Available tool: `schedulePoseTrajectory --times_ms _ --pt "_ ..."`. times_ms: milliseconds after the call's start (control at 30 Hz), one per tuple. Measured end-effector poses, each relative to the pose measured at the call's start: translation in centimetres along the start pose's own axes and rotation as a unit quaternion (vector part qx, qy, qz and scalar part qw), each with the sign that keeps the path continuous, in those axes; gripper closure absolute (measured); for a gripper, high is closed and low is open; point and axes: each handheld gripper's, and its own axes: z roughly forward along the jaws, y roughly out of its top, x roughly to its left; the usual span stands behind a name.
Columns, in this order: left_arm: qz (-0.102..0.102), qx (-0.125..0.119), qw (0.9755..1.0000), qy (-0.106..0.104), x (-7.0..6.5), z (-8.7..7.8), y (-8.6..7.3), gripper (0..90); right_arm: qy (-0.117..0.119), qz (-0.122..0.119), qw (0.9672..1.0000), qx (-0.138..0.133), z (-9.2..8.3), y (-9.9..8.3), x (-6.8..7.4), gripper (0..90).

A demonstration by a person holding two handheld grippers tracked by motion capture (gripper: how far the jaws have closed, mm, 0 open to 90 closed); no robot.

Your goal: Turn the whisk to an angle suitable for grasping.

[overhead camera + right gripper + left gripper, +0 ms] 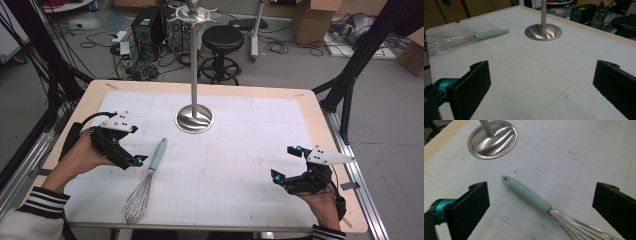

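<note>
Table (pixel 280 210): a wooden top with a white gridded mat over most of it; both of your forearms come in over its near edge.
Stand (pixel 194 118): a steel pole rises upright from a round steel base, set toward the far middle of the mat. The pole carries a pronged top at the upper edge of the high view.
Whisk (pixel 150 175): it lies flat on the mat, left of centre, mint-green handle toward the stand, wire loops toward your near edge. It is well apart from the stand's base. In the left gripper view the handle (pixel 526 194) runs between your two jaws, farther out than their tips, and nothing touches it.
Left gripper (pixel 136 161): you hold it just left of the whisk's handle, tips near the handle but apart from it. Its jaws stand wide apart and carry nothing.
Right gripper (pixel 286 164): you hold it over the right near part of the mat, well apart from the whisk and the stand. Its jaws also stand wide apart, with bare mat between them.
</note>
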Motion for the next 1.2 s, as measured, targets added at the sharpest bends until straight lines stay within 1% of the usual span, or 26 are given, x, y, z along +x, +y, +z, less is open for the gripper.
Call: schedulePoseTrajectory --times_ms 100,133,167,300,333,400,433,467,533,567,600,633,667,700,733,767,800,900,933,967,1000,1033,1100,1133,1167,1200 --pt "0.0 0.004 1.0 -0.001 0.0 0.3 0.1 1.7 0.002 0.0 1.0 0.002 0.1 0.0 0.1 0.5" --pt "0.002 0.011 0.9999 -0.003 0.1 0.4 0.1 1.7 0.002 0.002 1.0 0.004 0.1 0.0 0.1 0.5" --pt "0.001 0.009 1.0 -0.002 0.0 0.5 0.1 1.7 0.002 0.001 1.0 0.004 0.1 0.0 0.1 0.5" --pt "0.011 0.018 0.9997 -0.01 -0.3 1.0 0.2 1.7 0.003 -0.001 1.0 0.004 0.1 0.0 0.1 0.5" --pt "0.018 0.02 0.9994 -0.019 -0.4 1.2 0.2 1.8 0.003 0.0 1.0 0.004 0.1 0.0 0.1 0.5" --pt "0.019 0.021 0.9994 -0.021 -0.5 1.3 0.2 2.4 0.003 0.0 1.0 0.004 0.1 0.0 0.1 0.5" --pt "0.023 0.024 0.9991 -0.026 -0.5 1.4 0.3 9.9 0.003 0.001 1.0 0.004 0.1 0.1 0.1 0.5" --pt "0.023 0.021 0.999 -0.032 -0.5 1.5 0.2 9.9 0.003 0.001 1.0 0.004 0.1 0.1 0.1 0.5" --pt "0.029 0.029 0.9985 -0.037 -0.6 1.7 0.3 12.0 0.003 0.001 1.0 0.004 0.2 0.1 0.1 0.5" --pt "0.027 0.029 0.9984 -0.04 -0.6 1.8 0.3 14.6 0.002 0.001 1.0 0.004 0.2 0.1 0.2 0.5" --pt "0.033 0.029 0.9978 -0.049 -0.6 1.9 0.3 19.3 0.003 -0.001 1.0 0.004 0.2 0.1 0.1 0.5" --pt "0.041 0.032 0.9972 -0.054 -0.5 2.0 0.3 26.8 0.003 -0.001 1.0 0.004 0.2 0.1 0.1 0.5" --pt "0.044 0.035 0.9962 -0.067 -0.7 2.2 0.3 29.3 0.003 0.0 1.0 0.004 0.2 0.1 0.1 0.5" --pt "0.044 0.035 0.9962 -0.067 -0.7 2.2 0.3 33.7 0.003 0.0 1.0 0.004 0.2 0.1 0.1 0.5" --pt "0.047 0.037 0.9954 -0.075 -0.7 2.4 0.3 33.7 0.003 0.0 1.0 0.004 0.2 0.1 0.1 0.6" --pt "0.05 0.04 0.9948 -0.079 -0.8 2.5 0.3 37.1 0.003 0.001 1.0 0.005 0.2 0.1 0.1 0.5" --pt "0.052 0.042 0.9942 -0.085 -0.8 2.7 0.3 42.9 0.003 0.001 1.0 0.005 0.2 0.1 0.1 0.5" --pt "0.062 0.058 0.992 -0.093 -0.8 3.1 0.3 47.4 0.002 0.0 1.0 0.003 0.3 0.1 0.1 0.5" --pt "0.061 0.062 0.9914 -0.098 -0.8 3.3 0.2 50.3 0.002 -0.001 1.0 0.004 0.3 0.1 0.1 0.5" --pt "0.063 0.064 0.9907 -0.102 -0.9 3.4 0.2 50.3 0.002 -0.001 1.0 0.004 0.3 0.1 0.1 0.5" --pt "0.068 0.072 0.9889 -0.111 -1.0 3.7 0.3 56.2 0.003 0.001 1.0 0.005 0.3 0.1 0.1 0.5" --pt "0.068 0.072 0.9889 -0.111 -1.0 3.7 0.3 59.0 0.004 -0.001 1.0 0.004 0.4 0.1 0.1 0.5" --pt "0.075 0.08 0.9869 -0.118 -1.2 4.1 0.3 64.0 0.004 0.0 1.0 0.006 0.4 0.2 0.1 0.5" --pt "0.075 0.084 0.9864 -0.119 -1.3 4.3 0.3 65.8 0.004 0.0 1.0 0.006 0.4 0.2 0.1 0.5" --pt "0.082 0.088 0.9853 -0.121 -1.4 4.5 0.3 65.8 0.004 0.0 1.0 0.006 0.4 0.2 0.1 0.5" --pt "0.084 0.094 0.9843 -0.123 -1.5 4.8 0.3 71.2 0.005 -0.001 1.0 0.005 0.5 0.2 0.1 0.5"
